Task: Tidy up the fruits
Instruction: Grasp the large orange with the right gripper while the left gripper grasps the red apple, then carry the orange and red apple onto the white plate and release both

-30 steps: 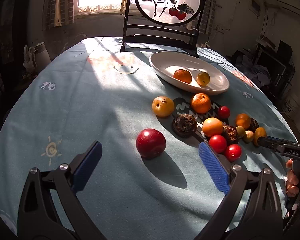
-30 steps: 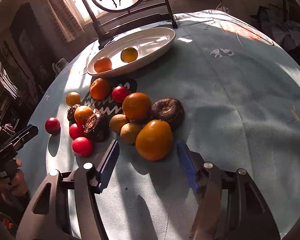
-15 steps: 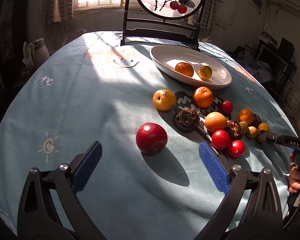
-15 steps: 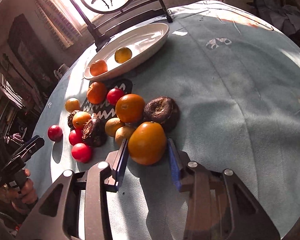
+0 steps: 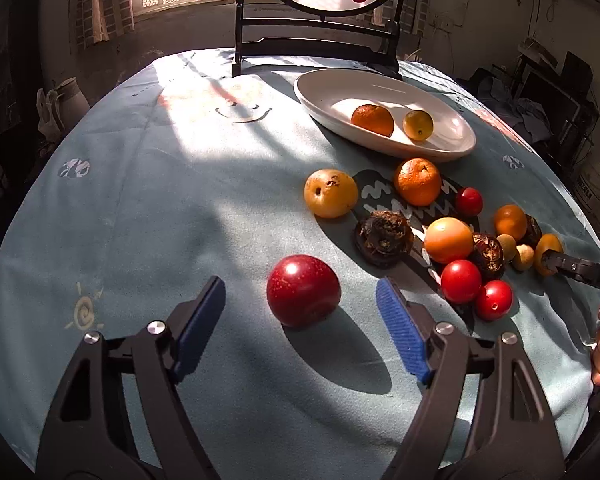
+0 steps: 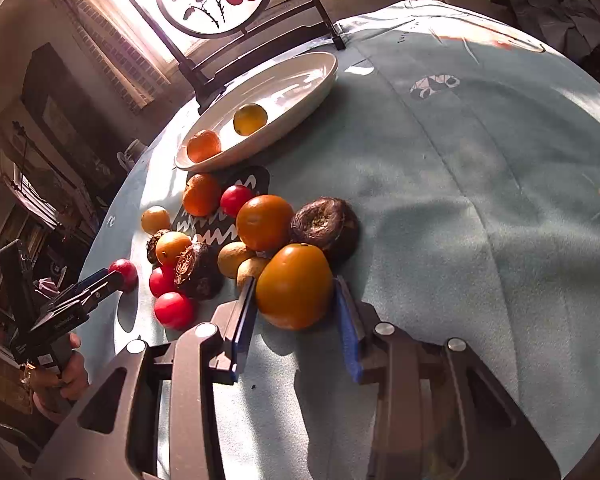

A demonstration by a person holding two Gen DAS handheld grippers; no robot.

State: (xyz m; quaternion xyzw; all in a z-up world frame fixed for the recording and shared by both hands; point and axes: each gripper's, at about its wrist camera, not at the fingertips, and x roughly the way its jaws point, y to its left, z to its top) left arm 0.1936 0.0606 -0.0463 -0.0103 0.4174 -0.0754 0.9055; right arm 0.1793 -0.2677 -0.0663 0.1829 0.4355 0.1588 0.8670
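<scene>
A white oval dish (image 5: 324, 84) (image 6: 320, 80) at the table's far side holds an orange (image 5: 372, 120) and a small yellow fruit (image 5: 418, 125). Several fruits lie on the blue cloth before it. My left gripper (image 5: 300, 304) is open, its blue pads either side of a dark red apple (image 5: 303, 296), not touching. My right gripper (image 6: 296, 292) is shut on a large orange persimmon (image 6: 294, 286), which rests on the cloth; it also shows in the left wrist view (image 5: 548, 246).
The pile has oranges (image 5: 418, 181), red tomatoes (image 5: 460, 281), dark wrinkled fruits (image 5: 383, 232), a yellow pear (image 5: 330, 193) and a black patterned mat (image 6: 220, 228). A framed round painting on a dark stand (image 5: 320, 46) stands behind the dish. The table edge curves round.
My right gripper moved forward and closed its fingers onto the orange persimmon. My left gripper crept slightly nearer the red apple and stayed open.
</scene>
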